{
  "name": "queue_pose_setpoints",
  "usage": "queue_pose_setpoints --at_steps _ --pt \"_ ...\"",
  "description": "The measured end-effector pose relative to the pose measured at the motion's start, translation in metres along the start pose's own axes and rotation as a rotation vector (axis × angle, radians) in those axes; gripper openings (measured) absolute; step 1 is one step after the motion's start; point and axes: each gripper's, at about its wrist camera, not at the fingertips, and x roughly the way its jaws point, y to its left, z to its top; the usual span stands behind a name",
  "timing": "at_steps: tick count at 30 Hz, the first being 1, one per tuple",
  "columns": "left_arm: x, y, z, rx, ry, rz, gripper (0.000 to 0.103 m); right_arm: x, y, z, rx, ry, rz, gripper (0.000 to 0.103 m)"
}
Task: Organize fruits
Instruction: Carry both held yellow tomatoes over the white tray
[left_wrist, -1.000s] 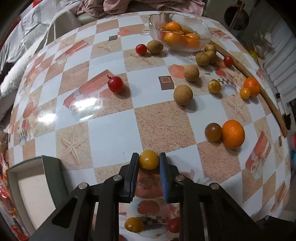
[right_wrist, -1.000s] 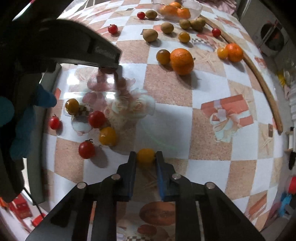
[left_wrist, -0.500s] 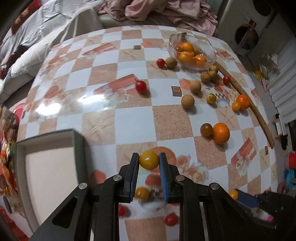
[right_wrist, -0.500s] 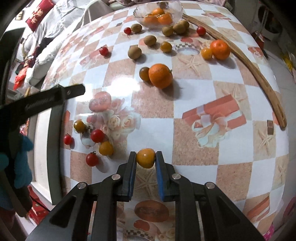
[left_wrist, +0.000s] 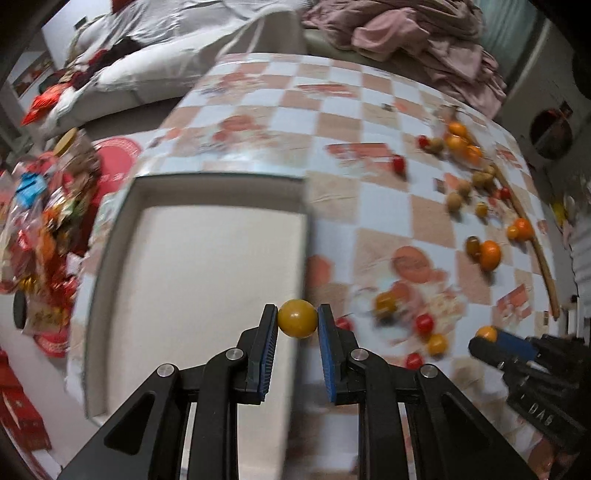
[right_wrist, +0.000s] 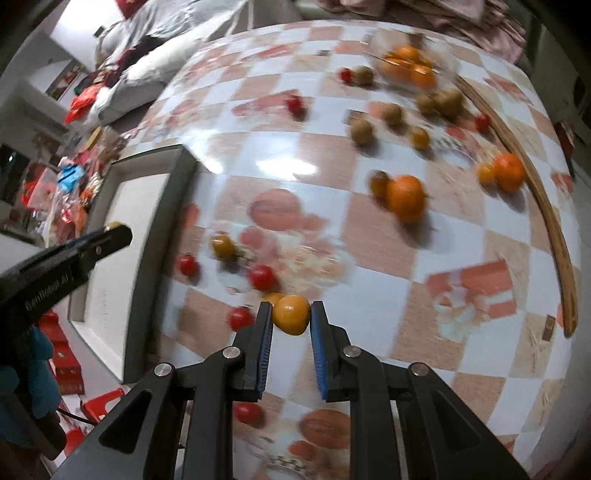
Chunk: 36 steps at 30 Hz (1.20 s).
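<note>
My left gripper (left_wrist: 297, 323) is shut on a yellow cherry tomato (left_wrist: 297, 323), held above the right edge of a grey-rimmed white tray (left_wrist: 207, 266). My right gripper (right_wrist: 291, 315) is shut on an orange-yellow cherry tomato (right_wrist: 291, 315), lifted over the checked tablecloth near a cluster of red and yellow tomatoes (right_wrist: 263, 277). In the left wrist view the right gripper (left_wrist: 487, 338) appears at the lower right with its tomato. The right wrist view shows the left gripper (right_wrist: 114, 230) at the left, over the tray (right_wrist: 173, 221).
A glass bowl of oranges (right_wrist: 410, 68) stands at the table's far side, with brown fruits (right_wrist: 362, 131), two oranges (right_wrist: 406, 195) and small tomatoes scattered around. A curved wooden strip (right_wrist: 554, 236) runs along the right edge. Red packets (left_wrist: 48, 236) lie left of the tray.
Both grippers have risen with their tomatoes. The left one has swung left from the tablecloth to the tray's edge. The right one lifted its tomato off the table.
</note>
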Motion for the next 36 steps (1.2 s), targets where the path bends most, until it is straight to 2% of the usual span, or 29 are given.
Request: queue_pose_setpoints --at_steps 8,15,21,36 --pt "-0.002 0.079 -0.027 -0.034 0.021 0.047 0.023 0.017 0.079 0.010 -0.037 0.003 0.054 0.022" --pt "0.016 0.126 -0.046 -0.053 0.049 0.076 0.023 0.037 0.143 0.020 -0.101 0.012 0.090 0.022" --pt "0.036 0.140 -0.058 -0.063 0.081 0.075 0.023 0.067 0.173 0.031 -0.146 0.050 0.067 0.022" --pt "0.044 0.143 -0.062 0.002 0.071 0.051 0.024 0.113 0.193 0.042 -0.231 0.106 -0.046 0.023"
